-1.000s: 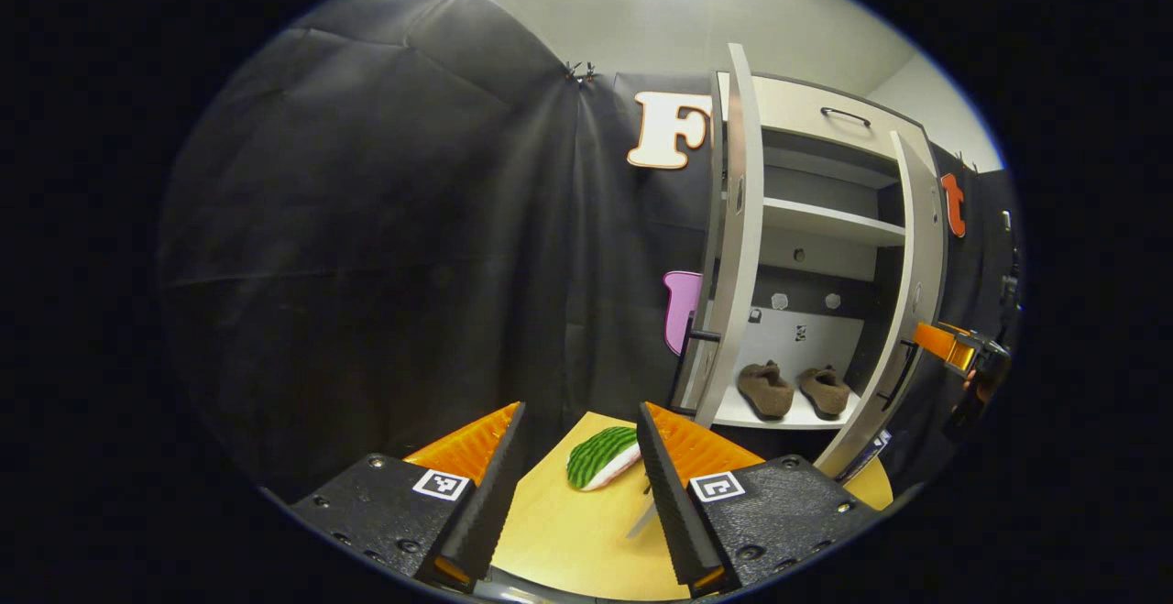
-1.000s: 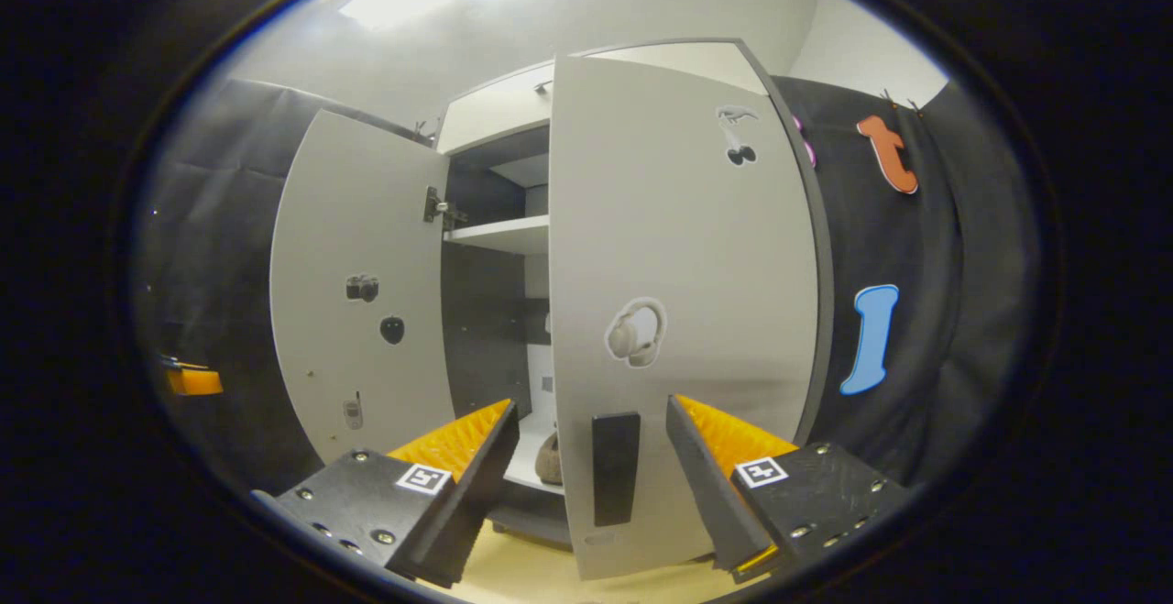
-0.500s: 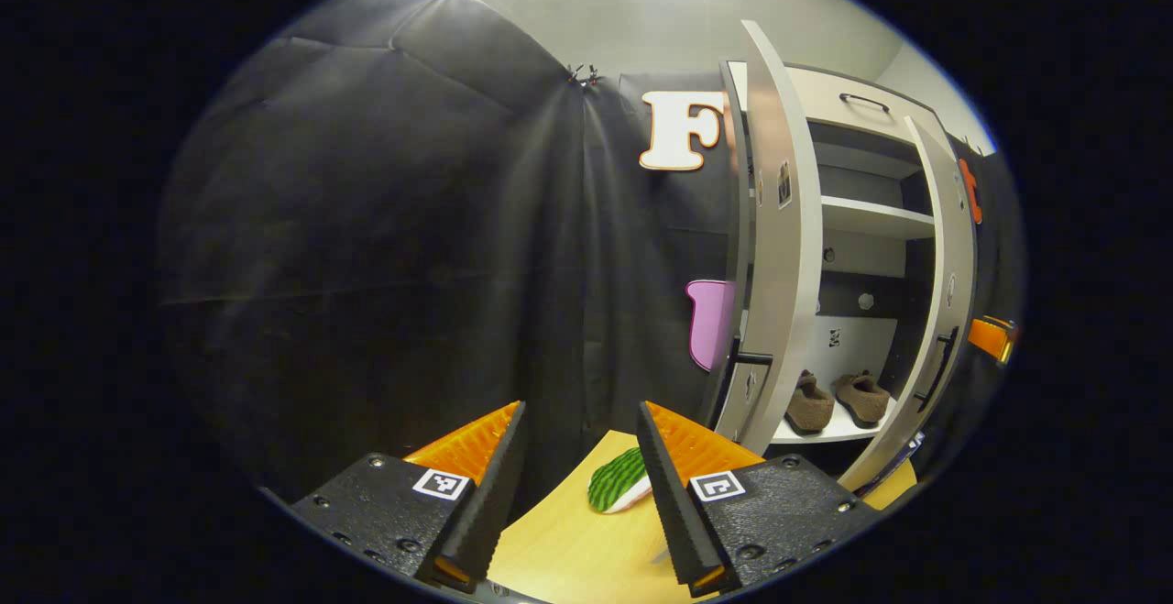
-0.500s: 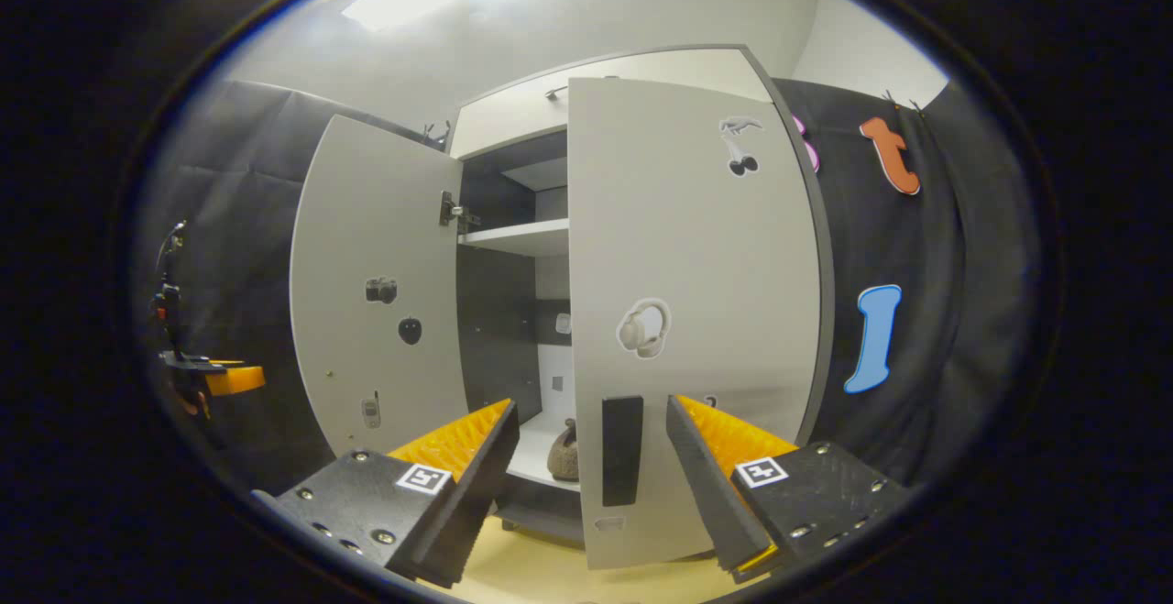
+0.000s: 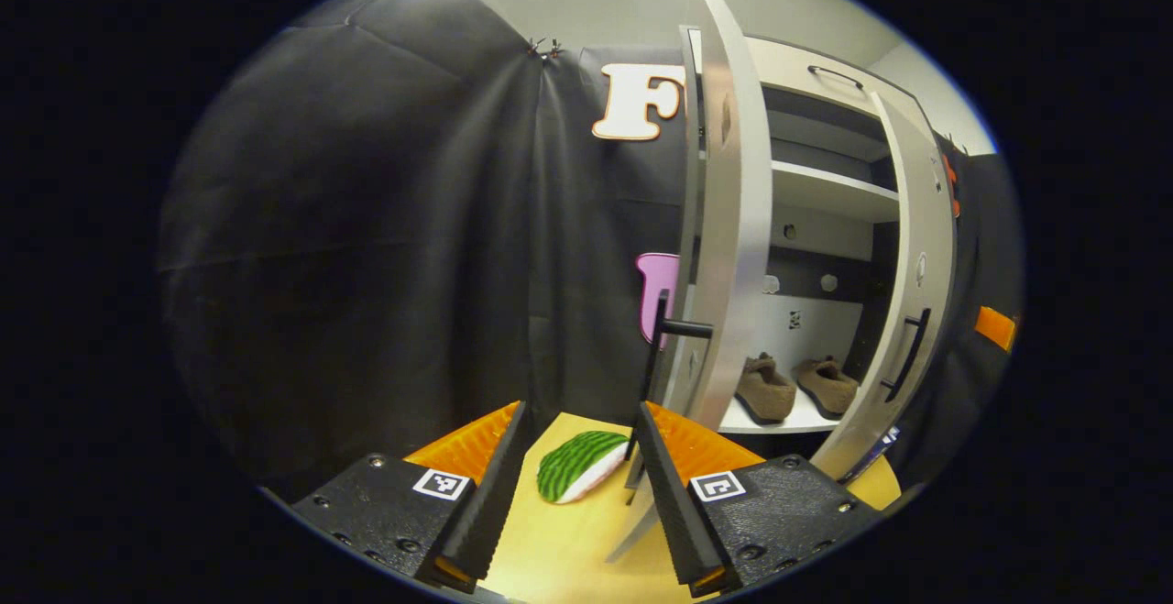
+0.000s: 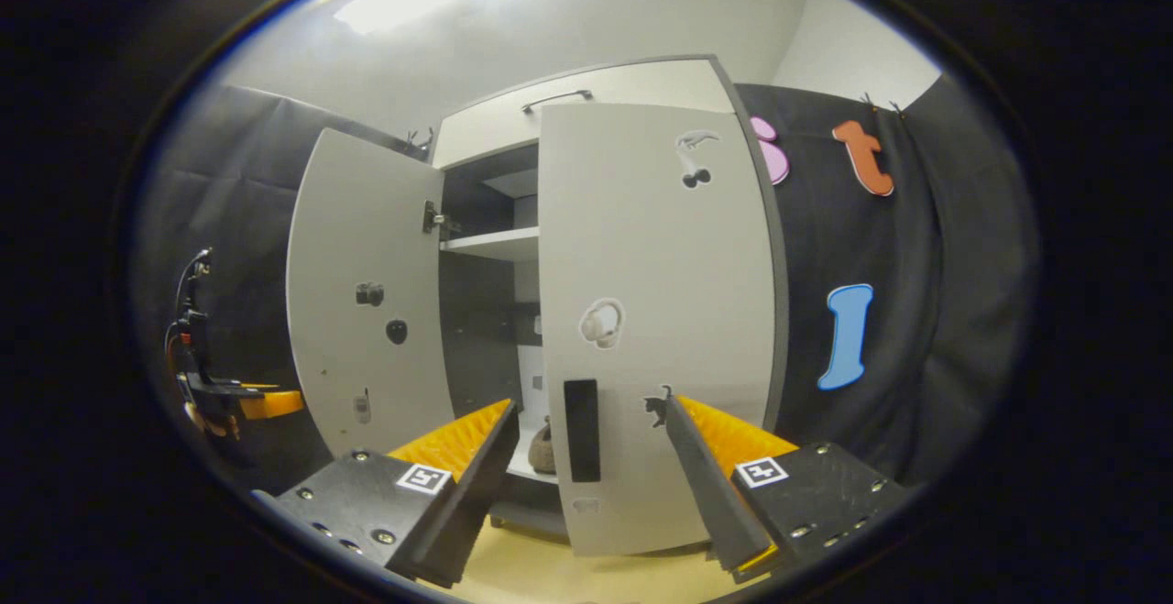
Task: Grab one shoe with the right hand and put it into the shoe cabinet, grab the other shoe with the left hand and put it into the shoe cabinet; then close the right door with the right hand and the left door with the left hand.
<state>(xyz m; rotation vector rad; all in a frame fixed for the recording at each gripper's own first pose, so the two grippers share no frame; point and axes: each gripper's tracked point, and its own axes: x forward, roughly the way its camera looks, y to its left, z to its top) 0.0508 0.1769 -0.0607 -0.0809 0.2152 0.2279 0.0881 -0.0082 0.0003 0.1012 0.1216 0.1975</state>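
Two brown shoes sit side by side on the white cabinet's bottom shelf; one shoe peeks through the door gap in the right gripper view. The left door stands edge-on, its black handle just above the right finger of my open left gripper. The right door is swung most of the way in. Its black handle lies between the fingers of my open right gripper; contact cannot be told. Farther off are the left gripper and the right gripper.
A green-striped watermelon slice toy lies on the yellow table in front of the cabinet. An upper shelf and a top drawer with a handle belong to the cabinet. Black cloth walls close in both sides.
The left gripper has come nearer the left door, so its handle now stands by the right finger. The right door has swung further in and the gap has narrowed.
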